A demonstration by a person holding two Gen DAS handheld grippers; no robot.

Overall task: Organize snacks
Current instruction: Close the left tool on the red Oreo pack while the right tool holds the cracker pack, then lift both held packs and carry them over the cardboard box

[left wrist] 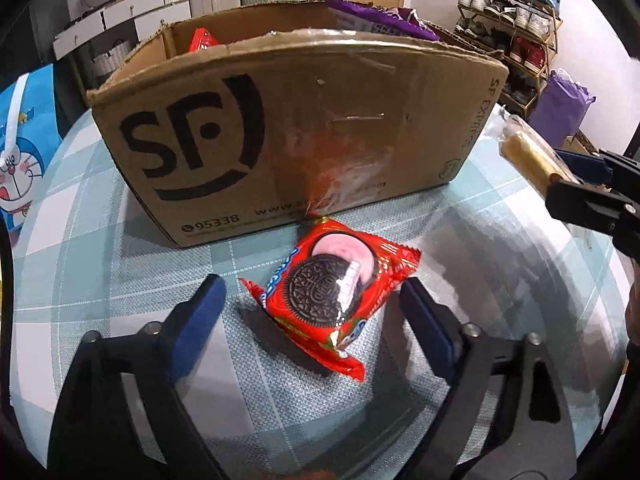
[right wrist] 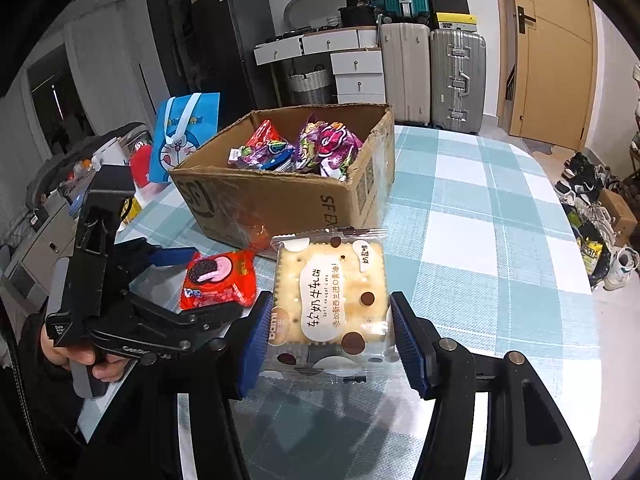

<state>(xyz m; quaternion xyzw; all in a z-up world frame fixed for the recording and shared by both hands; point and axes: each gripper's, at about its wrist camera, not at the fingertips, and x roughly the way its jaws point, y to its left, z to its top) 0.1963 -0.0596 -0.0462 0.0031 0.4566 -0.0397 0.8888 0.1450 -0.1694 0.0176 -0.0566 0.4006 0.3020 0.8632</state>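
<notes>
Your left gripper straddles the red Oreo packet, which lies on the checked tablecloth at six o'clock from the SF cardboard box; its jaws stand apart, not yet pressing the packet. Centre the packet, squeeze gently so the biscuits survive, then lift clear of the box wall. Your right gripper clamps one nougat cracker packet, held just beside it. Outside the box: one Oreo packet, one cracker packet, one box.

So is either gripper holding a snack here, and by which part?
The right gripper holds the cracker packet by its two side edges. The left gripper straddles the red cookie packet on the table without pinching it.
</notes>
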